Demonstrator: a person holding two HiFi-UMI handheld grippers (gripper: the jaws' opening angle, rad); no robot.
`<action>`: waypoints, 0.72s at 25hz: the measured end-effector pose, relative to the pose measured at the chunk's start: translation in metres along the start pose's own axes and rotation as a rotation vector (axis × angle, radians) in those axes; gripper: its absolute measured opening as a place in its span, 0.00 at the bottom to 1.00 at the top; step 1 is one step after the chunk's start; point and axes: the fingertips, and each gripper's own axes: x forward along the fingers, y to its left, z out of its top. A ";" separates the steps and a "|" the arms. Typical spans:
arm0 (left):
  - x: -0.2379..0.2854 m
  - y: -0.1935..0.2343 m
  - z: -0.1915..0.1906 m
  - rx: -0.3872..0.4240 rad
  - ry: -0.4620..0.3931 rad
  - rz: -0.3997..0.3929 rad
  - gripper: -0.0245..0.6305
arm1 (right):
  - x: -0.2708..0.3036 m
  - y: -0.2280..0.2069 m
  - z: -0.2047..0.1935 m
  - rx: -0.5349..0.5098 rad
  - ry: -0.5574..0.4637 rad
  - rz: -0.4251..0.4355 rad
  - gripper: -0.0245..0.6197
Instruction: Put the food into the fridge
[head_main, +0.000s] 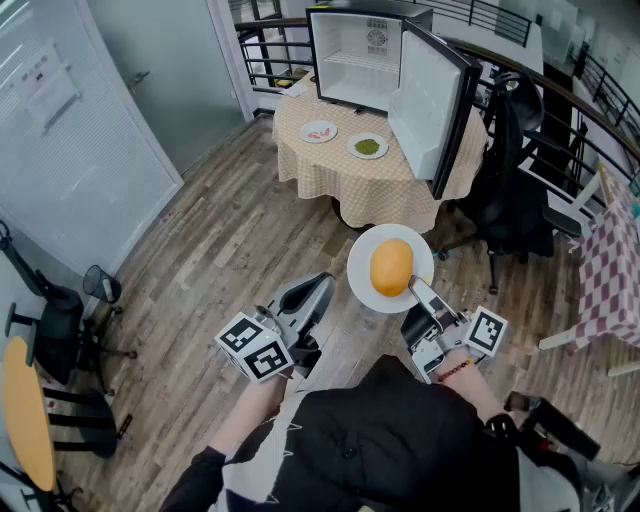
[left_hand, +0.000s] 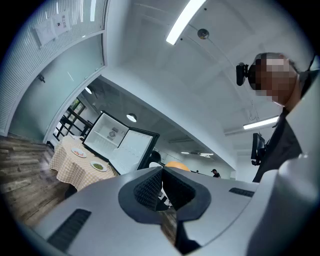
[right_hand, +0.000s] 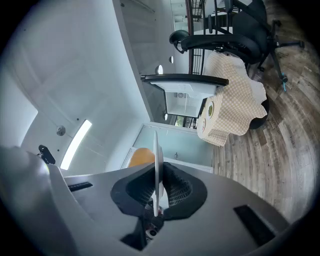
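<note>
Jaws of the right gripper (head_main: 420, 291) clamp the rim of a plate (head_main: 362, 272) carrying a bun (head_main: 391, 267), over the floor and well short of the table (head_main: 330, 175) with its open fridge (head_main: 355, 60). Left gripper (head_main: 322, 283) hangs just beside the plate. Left gripper view: jaws together, empty. Right gripper view: jaws pinch the plate, seen edge-on.

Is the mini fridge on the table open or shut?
Open: the mini fridge door stands wide, exposing its white interior.
</note>
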 end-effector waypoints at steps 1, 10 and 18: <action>0.001 0.001 0.001 0.000 -0.001 -0.001 0.06 | 0.001 0.000 0.001 -0.001 -0.002 0.001 0.09; -0.006 0.010 0.003 0.001 -0.004 -0.005 0.06 | 0.012 -0.005 -0.002 -0.013 -0.015 -0.025 0.09; -0.014 0.028 0.002 -0.023 0.004 0.004 0.06 | 0.035 -0.008 -0.013 -0.012 0.002 -0.043 0.09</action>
